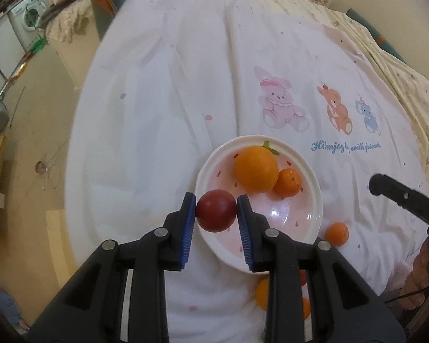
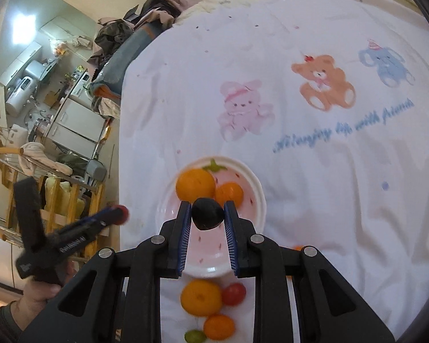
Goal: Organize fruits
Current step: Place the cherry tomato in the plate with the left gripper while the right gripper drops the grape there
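A white-rimmed pink bowl sits on the bedspread and holds a large orange and a small mandarin. My left gripper is shut on a red plum over the bowl's near left rim. My right gripper is shut on a dark plum above the bowl. In the right wrist view the left gripper shows at the left with the red plum at its tip. The right gripper's arm shows at the right of the left wrist view.
Loose fruit lies on the white cartoon-print bedspread near the bowl: an orange, a red tomato-like fruit, a mandarin, a green fruit, another mandarin. The bed's left edge drops to a cluttered floor with wooden shelving.
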The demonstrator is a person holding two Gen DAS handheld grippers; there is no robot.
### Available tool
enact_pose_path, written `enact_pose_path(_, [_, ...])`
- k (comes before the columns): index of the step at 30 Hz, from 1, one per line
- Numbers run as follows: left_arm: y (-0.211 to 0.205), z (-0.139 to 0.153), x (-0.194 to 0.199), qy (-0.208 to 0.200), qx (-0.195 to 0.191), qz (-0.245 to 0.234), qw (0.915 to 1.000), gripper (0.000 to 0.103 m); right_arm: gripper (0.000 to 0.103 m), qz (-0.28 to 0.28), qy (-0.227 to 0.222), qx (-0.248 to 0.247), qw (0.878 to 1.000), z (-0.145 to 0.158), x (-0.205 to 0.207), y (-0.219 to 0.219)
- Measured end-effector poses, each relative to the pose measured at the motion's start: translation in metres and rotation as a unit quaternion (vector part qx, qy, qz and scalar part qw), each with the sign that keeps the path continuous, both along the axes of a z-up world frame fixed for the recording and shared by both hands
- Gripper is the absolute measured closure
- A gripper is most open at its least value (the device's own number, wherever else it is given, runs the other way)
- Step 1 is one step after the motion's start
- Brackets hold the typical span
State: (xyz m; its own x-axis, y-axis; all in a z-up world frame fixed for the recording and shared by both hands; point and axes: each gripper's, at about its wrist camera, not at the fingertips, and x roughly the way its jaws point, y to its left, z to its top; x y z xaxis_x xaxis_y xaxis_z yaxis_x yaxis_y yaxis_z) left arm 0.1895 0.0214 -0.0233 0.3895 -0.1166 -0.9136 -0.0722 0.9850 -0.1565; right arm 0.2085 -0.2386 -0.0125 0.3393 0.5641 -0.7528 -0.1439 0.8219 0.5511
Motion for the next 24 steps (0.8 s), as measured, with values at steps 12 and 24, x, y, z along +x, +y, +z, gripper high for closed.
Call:
enact_pose_path(12, [-0.013,-0.042,0.018,0.011,-0.006,-0.037,0.9992,0.077,0.078,0.023,0.044,-0.007,0.999,-0.052,0.046,0.022])
enact_pose_path(24, [-0.020,-0.063,0.025,0.035,-0.010,-0.051,0.9980,0.077,0.078,0.037,0.069,-0.008,0.997,-0.085,0.070,0.039])
